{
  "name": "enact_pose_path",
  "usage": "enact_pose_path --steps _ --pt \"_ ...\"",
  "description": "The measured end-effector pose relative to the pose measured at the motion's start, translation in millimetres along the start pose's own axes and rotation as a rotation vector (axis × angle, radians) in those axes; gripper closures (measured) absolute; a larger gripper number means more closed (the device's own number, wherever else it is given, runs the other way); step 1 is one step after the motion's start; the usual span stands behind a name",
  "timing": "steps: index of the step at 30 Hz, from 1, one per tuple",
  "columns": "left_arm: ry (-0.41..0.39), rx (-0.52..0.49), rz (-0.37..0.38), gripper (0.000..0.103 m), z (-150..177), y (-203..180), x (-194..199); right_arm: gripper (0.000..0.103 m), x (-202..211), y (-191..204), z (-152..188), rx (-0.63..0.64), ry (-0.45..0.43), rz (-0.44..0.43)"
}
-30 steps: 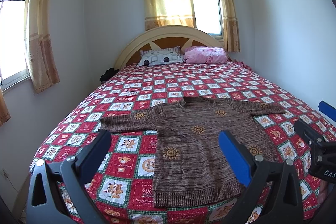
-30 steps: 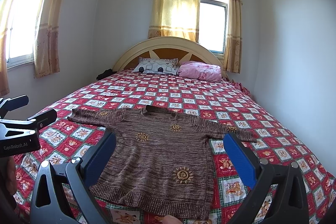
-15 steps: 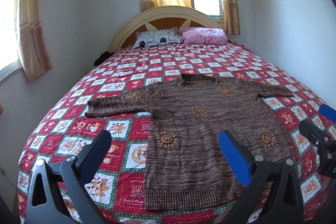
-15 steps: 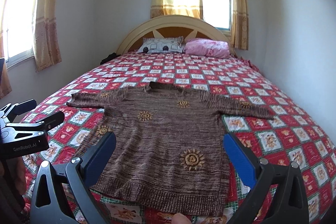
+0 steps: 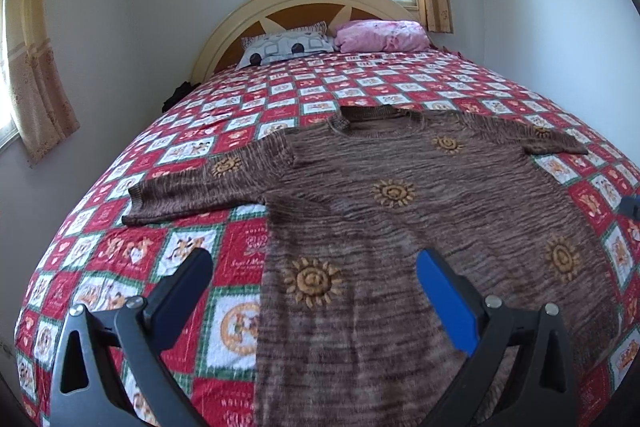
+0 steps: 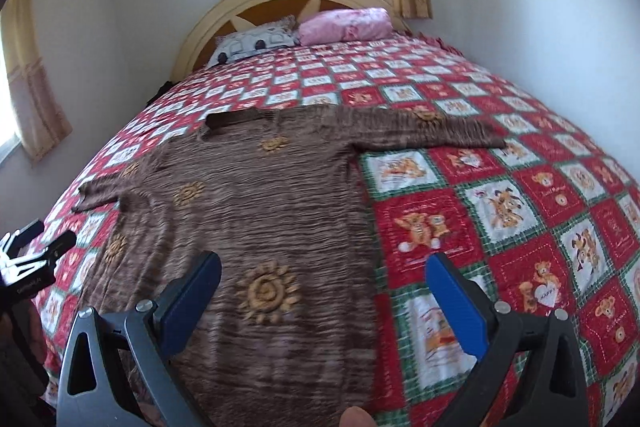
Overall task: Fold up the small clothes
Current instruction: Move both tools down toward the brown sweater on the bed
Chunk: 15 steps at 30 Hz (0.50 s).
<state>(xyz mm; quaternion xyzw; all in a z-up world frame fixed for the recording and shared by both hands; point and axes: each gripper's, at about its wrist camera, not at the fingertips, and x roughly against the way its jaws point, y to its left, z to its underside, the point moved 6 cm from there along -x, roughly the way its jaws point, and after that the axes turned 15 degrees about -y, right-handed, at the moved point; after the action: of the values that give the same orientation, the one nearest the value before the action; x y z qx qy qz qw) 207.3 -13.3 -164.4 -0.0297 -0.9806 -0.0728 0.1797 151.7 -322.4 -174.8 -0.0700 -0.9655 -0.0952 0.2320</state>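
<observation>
A brown knit sweater [image 5: 400, 219] with orange sun patches lies flat on the bed, neck toward the headboard and both sleeves spread out. My left gripper [image 5: 312, 267] hangs open above its lower left part, holding nothing. In the right wrist view the same sweater [image 6: 248, 211] fills the left half, its right sleeve [image 6: 432, 131] stretched across the quilt. My right gripper [image 6: 320, 265] is open over the sweater's lower right edge, empty. The other gripper [image 6: 28, 259] shows at the left edge. The hem is hidden below both views.
The bed carries a red, white and green patchwork quilt [image 5: 192, 155] [image 6: 520, 211]. A patterned pillow [image 5: 286, 45] and a pink pillow [image 5: 380, 35] lie against the curved headboard [image 5: 304, 1]. Walls flank both sides; curtained windows stand behind the bed.
Both grippers have moved forward and lower toward the sweater, which now looks larger. The right gripper has also shifted to the sweater's right side. The sweater has not moved.
</observation>
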Motion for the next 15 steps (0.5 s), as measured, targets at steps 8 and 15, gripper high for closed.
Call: enact_pose_path --steps 8,15 --pt "0.02 -0.021 -0.039 0.0 -3 14 -46 0.001 -46 -82 -21 -0.112 0.032 0.093" --pt "0.072 0.025 -0.085 0.0 2 35 -88 0.005 -89 -145 -41 -0.293 0.03 0.12"
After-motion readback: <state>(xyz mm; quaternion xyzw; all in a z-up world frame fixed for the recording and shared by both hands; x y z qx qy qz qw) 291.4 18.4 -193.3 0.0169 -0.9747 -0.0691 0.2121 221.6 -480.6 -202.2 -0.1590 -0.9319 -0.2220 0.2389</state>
